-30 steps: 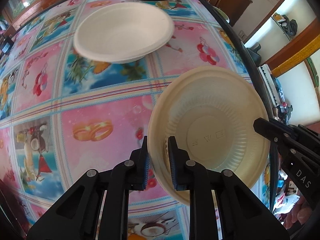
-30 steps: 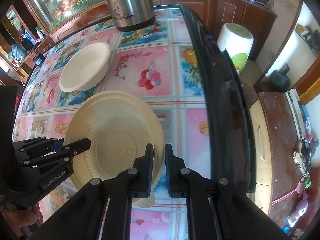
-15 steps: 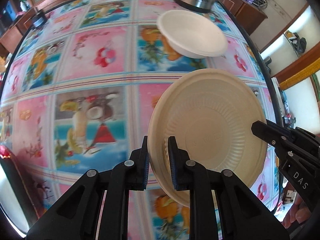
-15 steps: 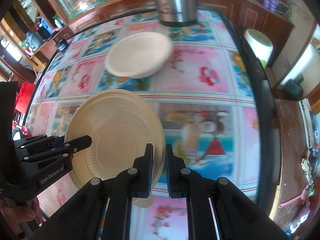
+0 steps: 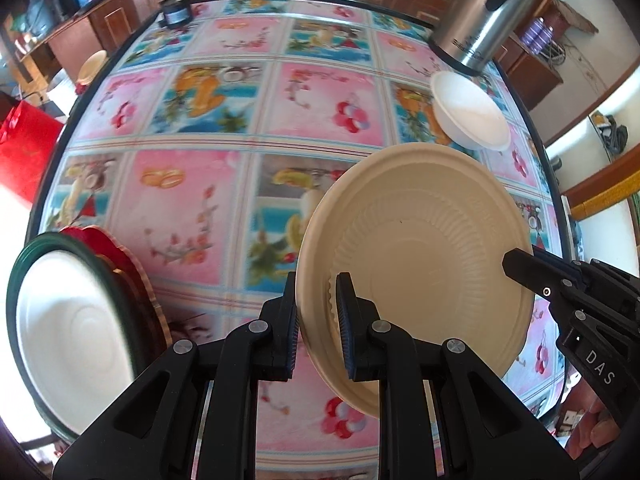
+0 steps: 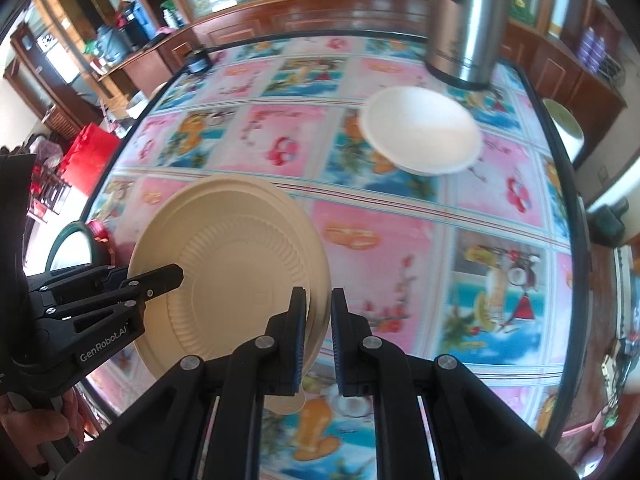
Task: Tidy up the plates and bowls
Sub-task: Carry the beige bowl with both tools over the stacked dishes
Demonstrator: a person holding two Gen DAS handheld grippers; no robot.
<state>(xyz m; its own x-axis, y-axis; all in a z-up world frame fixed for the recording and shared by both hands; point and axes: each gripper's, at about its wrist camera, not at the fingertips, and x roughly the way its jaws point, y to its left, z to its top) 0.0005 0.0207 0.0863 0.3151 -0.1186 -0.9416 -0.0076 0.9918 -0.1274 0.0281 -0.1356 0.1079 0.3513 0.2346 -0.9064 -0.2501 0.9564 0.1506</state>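
Observation:
A cream paper plate (image 5: pixel 420 248) hangs above the table, held by both grippers at opposite rims. My left gripper (image 5: pixel 317 312) is shut on its left rim, and my right gripper (image 6: pixel 318 320) is shut on its right rim (image 6: pixel 316 292). Each gripper shows in the other's view, the right gripper (image 5: pixel 560 292) and the left gripper (image 6: pixel 120 292). A white bowl (image 6: pixel 420 134) rests on the table beside a steel flask (image 6: pixel 464 24). At the table's near left edge sits a stack of plates, a white dish with a green rim (image 5: pixel 68 320) on top of a red one (image 5: pixel 120 248).
The table (image 5: pixel 224 208) wears a bright pink and blue picture cloth under glass. A small dark pot (image 5: pixel 175 14) stands at its far end. Wooden cabinets (image 6: pixel 320 16) line the wall behind. A red bag (image 5: pixel 24 152) sits on the floor to the left.
Both grippers carried the cream plate leftward across the table and a little higher. The white bowl and flask slid to the right in view, and the stacked plates came into sight at left.

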